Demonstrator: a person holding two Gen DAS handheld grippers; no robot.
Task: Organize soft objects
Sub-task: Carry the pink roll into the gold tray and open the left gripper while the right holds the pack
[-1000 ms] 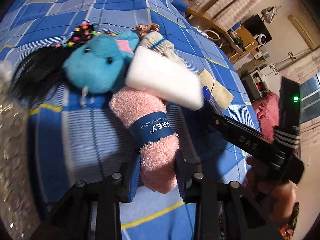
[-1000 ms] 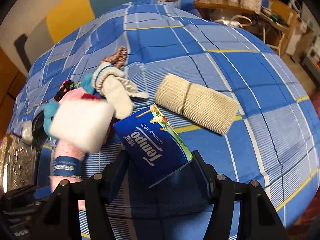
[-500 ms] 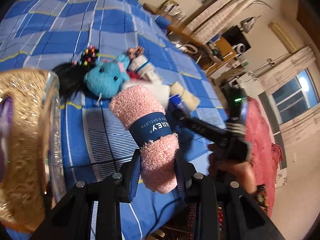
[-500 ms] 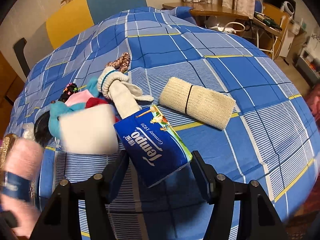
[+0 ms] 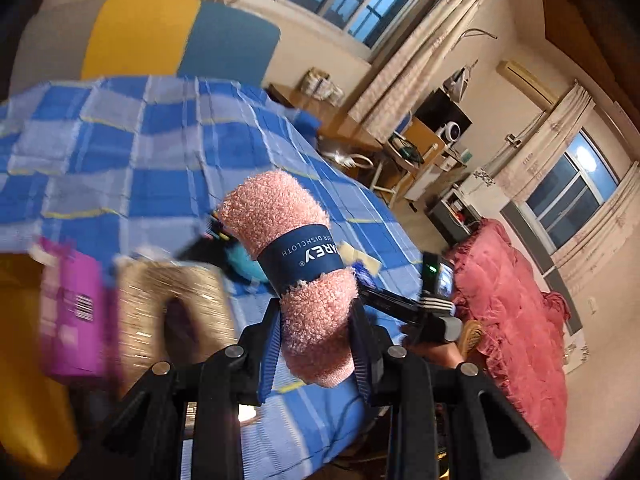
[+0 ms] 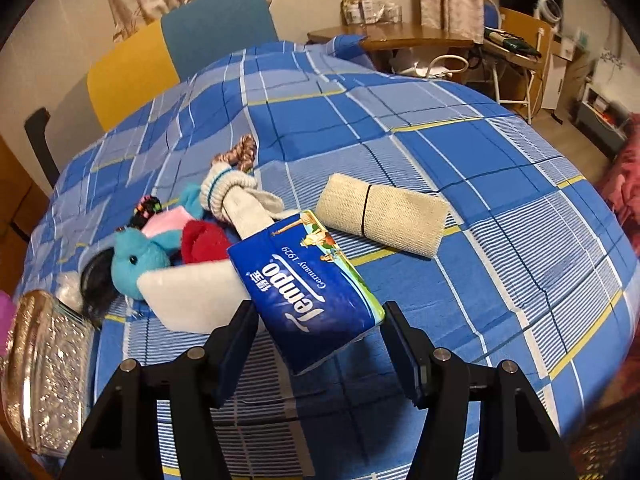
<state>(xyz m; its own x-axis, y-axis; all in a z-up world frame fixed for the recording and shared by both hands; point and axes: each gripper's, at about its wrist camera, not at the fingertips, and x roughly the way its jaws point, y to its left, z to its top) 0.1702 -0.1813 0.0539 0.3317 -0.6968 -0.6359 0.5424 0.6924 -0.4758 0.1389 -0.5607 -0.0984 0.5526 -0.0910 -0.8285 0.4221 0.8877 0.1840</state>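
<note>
My left gripper (image 5: 316,316) is shut on a rolled pink dishcloth (image 5: 280,216) with a navy band, held well above the blue checked bed (image 5: 140,160). My right gripper (image 6: 318,316) is shut on a blue Tempo tissue pack (image 6: 304,284), just over the bed. Behind that pack lie a white foam block (image 6: 188,296), a blue plush toy (image 6: 134,260), a red soft piece (image 6: 200,242), a knotted white sock (image 6: 236,196) and a beige rolled cloth (image 6: 384,216). In the left wrist view the right gripper's body (image 5: 404,304) shows beyond the dishcloth, held by a hand.
A gold glittery container (image 6: 48,368) stands at the bed's left edge, blurred in the left wrist view (image 5: 172,304) beside a purple box (image 5: 72,312). Black hair (image 6: 96,280) lies by the plush. A wooden desk (image 6: 400,36) and a red cover (image 5: 508,300) flank the bed.
My left gripper has lifted the pink dishcloth off the pile, swinging toward the gold container and tilting up at the room. My right gripper has risen only slightly, still holding the tissue pack.
</note>
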